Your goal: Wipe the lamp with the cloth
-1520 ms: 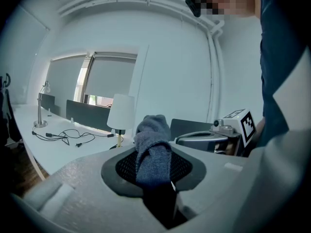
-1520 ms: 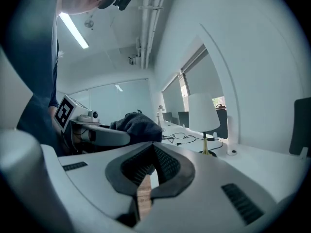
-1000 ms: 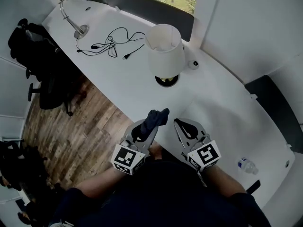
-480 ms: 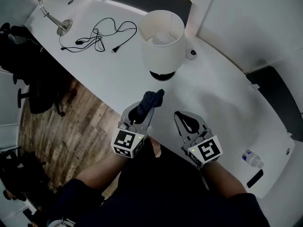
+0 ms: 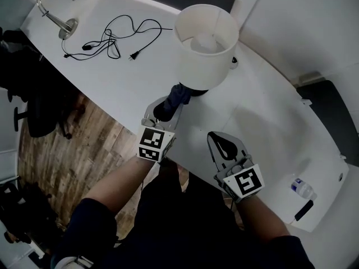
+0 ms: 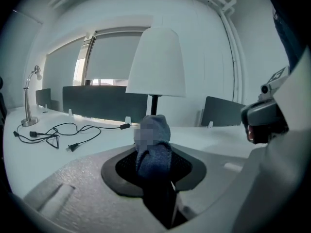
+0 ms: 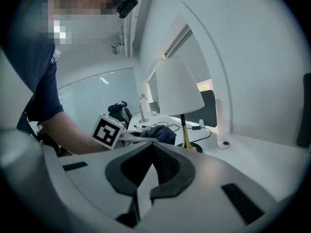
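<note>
A table lamp with a white shade (image 5: 205,45) stands on the white desk (image 5: 263,111); its dark stem and base show in the left gripper view as the lamp (image 6: 156,64) and in the right gripper view as the lamp (image 7: 179,89). My left gripper (image 5: 166,109) is shut on a dark blue cloth (image 5: 178,96), held just below the shade near the lamp's base. The cloth (image 6: 153,147) bulges up between the jaws. My right gripper (image 5: 224,148) hovers nearer to me, shut with nothing in it.
A black cable (image 5: 109,35) lies coiled at the desk's far left beside a chrome desk lamp (image 5: 53,15). A water bottle (image 5: 303,188) and a dark pen-like item (image 5: 303,210) lie at the right edge. Wooden floor (image 5: 67,156) is to the left.
My left gripper has carried the cloth forward, from the desk's near edge up to the lamp's base under the shade. The right gripper has stayed roughly where it was.
</note>
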The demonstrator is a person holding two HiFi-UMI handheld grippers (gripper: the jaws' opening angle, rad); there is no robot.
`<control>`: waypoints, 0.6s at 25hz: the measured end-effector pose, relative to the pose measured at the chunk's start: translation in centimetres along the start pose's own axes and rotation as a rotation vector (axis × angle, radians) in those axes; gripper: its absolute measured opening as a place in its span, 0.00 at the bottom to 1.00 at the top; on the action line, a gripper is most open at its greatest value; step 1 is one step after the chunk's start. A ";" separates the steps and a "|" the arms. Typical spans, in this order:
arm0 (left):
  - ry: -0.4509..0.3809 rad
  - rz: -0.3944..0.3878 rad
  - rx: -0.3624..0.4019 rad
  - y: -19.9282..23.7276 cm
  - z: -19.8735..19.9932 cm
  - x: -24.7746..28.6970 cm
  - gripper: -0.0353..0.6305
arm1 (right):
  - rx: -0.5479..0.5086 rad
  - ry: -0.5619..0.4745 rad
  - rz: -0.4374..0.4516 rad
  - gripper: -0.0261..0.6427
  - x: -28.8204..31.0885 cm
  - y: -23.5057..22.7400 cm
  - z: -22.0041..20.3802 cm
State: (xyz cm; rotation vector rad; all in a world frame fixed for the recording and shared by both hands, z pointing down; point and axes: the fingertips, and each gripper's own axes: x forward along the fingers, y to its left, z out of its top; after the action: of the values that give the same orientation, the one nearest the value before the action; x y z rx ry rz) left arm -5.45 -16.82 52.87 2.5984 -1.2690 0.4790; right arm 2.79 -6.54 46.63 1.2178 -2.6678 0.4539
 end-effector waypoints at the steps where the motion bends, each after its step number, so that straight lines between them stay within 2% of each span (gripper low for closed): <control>1: -0.002 0.000 0.011 0.6 0.0 0.7 0.23 | 0.002 0.008 -0.004 0.05 0.0 0.0 -0.3; 15: 0.030 0.028 0.093 5.0 -2.0 7.6 0.23 | 0.015 0.032 -0.029 0.05 1.2 -0.8 -2.3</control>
State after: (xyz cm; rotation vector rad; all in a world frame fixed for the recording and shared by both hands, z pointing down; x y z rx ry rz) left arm -5.41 -24.73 57.86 2.6411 -1.3054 0.5932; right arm 2.69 -7.12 49.33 1.2405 -2.6212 0.4865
